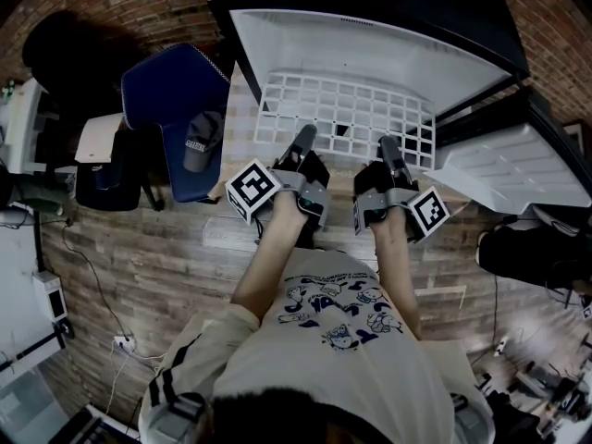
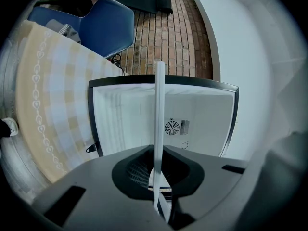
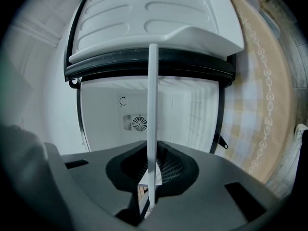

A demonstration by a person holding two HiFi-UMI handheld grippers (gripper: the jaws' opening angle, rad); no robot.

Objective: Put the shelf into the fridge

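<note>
A white grid shelf [image 1: 344, 117] is held level in front of the open fridge [image 1: 370, 49], its far edge at the fridge mouth. My left gripper [image 1: 302, 146] is shut on the shelf's near edge at the left, my right gripper [image 1: 388, 151] is shut on it at the right. In the left gripper view the shelf [image 2: 158, 129] shows edge-on as a thin white strip between the jaws, with the fridge's white inside [image 2: 163, 124] behind. The right gripper view shows the same shelf [image 3: 152, 129] edge-on and the fridge's back wall with a round vent [image 3: 140, 122].
The fridge door [image 1: 513, 165] stands open at the right. A blue chair [image 1: 176, 109] with a cap on it stands at the left, close to the fridge. Dark bags lie on the wood floor at left and right. A brick wall runs behind.
</note>
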